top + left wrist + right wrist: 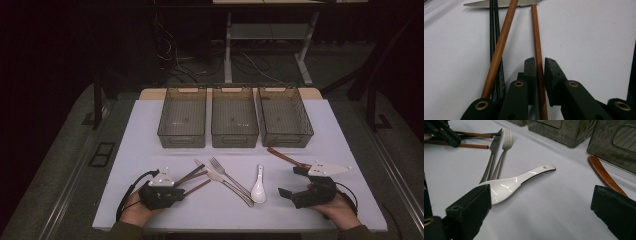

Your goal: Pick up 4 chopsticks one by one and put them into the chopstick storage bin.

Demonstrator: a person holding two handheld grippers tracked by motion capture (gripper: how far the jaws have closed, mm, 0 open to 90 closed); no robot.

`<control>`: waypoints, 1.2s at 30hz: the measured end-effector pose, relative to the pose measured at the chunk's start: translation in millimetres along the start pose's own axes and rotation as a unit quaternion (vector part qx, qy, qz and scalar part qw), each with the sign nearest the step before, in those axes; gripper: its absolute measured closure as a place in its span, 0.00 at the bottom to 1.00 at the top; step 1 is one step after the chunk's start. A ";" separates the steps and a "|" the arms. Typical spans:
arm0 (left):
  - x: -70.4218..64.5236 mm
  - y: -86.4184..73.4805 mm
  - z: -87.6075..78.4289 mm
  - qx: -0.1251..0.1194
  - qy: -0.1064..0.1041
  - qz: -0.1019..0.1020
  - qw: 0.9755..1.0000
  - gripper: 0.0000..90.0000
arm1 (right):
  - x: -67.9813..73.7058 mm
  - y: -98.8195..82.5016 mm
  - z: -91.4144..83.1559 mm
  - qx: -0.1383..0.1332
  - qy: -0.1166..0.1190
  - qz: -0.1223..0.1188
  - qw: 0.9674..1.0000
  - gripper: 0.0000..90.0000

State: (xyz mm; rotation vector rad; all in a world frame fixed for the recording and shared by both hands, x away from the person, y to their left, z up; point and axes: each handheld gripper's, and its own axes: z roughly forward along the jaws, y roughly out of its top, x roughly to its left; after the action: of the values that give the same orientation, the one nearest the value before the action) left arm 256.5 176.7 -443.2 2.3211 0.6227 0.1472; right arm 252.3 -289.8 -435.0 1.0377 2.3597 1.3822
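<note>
Your left tongs point(539, 62) are clamped on a brown chopstick point(537, 40) near the desk's front-left corner; the stick runs straight btwn the two pads point(530, 72) and on toward the knife blade point(499, 3) beyond. A 2nd brown chopstick point(501, 40) lies just left of the jaws in the left gripper view, slanted over a pair of dark chopsticks point(493, 30), outside the grip. Your right tongs point(296, 181) sit near the front-right corner w/ jaws wide apart, holding nothing. Ahead of them lies the white spoon point(516, 181), bowl by one jaw, w/ the fork point(503, 152) beyond it. A brown-handled utensil point(602, 173) lies by the other jaw.
</note>
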 end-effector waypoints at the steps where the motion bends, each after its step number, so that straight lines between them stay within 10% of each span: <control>1: 0.0 0.2 0.1 0.001 0.000 0.003 1.000 0.91 | 0.0 0.0 0.0 0.000 0.000 0.000 1.000 0.03; 36: -2.1 16.4 -3.3 0.003 -0.010 -0.006 1.000 0.93 | 0.2 -0.2 -0.1 0.000 -0.001 -0.002 1.000 0.03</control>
State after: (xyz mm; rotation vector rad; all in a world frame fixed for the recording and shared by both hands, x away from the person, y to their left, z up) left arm 260.1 167.5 -429.6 2.3222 0.6276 0.1161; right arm 252.0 -289.8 -435.1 1.0339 2.3596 1.3785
